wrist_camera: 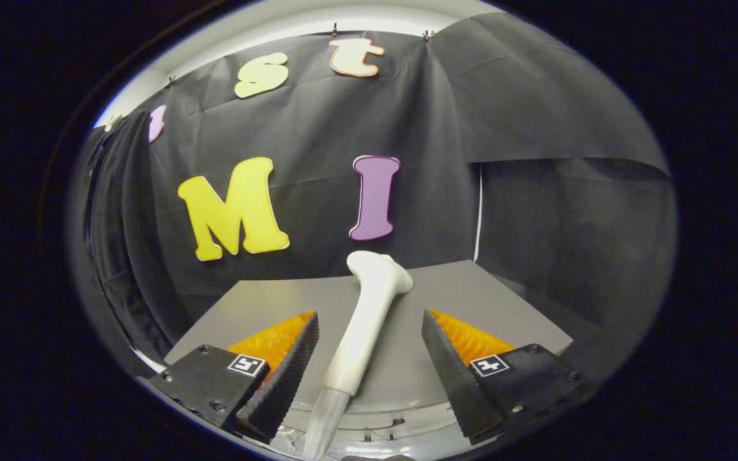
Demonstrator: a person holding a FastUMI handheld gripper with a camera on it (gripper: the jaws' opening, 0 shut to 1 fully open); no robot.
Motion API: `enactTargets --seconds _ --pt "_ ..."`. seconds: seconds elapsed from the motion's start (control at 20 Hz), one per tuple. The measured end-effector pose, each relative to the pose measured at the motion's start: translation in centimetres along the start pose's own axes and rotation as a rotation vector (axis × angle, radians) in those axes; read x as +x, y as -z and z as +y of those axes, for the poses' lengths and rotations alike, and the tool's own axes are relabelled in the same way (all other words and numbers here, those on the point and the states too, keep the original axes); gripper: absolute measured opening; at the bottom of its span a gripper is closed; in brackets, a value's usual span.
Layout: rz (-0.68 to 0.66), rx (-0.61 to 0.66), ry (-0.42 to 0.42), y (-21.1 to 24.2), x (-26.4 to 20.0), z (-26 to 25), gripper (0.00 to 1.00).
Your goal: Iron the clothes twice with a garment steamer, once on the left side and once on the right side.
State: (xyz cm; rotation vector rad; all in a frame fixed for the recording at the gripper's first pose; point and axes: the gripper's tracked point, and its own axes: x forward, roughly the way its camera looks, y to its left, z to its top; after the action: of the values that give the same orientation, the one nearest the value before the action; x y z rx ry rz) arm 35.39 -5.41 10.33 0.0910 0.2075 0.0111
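A white garment steamer (364, 320) lies on the grey tabletop (491, 301), its handle pointing back toward me and its wide head resting farther out near the wall. A translucent hose end (324, 422) leaves the handle's near end. My gripper (369, 333) is open, one finger on each side of the handle with a gap between each finger and the handle. Neither finger touches the steamer. No clothing is visible.
The grey tabletop ends a short way beyond the steamer head, where the black cloth wall (535, 211) hangs behind and to the right. A pale rim (382, 426) runs along the table's near edge below the fingers.
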Motion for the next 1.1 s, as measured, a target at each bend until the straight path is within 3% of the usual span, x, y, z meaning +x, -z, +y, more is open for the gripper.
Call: enactTargets --seconds 0.25,0.55,0.75,0.95,1.1 --pt "0.146 0.005 -0.051 1.8 3.7 0.9 1.0" --pt "0.264 0.013 -0.085 3.4 5.5 1.3 0.73" --pt "0.332 0.118 -0.148 3.8 5.4 1.7 0.6" --pt "0.344 0.242 -0.22 3.4 5.2 2.8 0.44" --pt "0.288 0.194 -0.219 2.7 4.5 3.0 0.36"
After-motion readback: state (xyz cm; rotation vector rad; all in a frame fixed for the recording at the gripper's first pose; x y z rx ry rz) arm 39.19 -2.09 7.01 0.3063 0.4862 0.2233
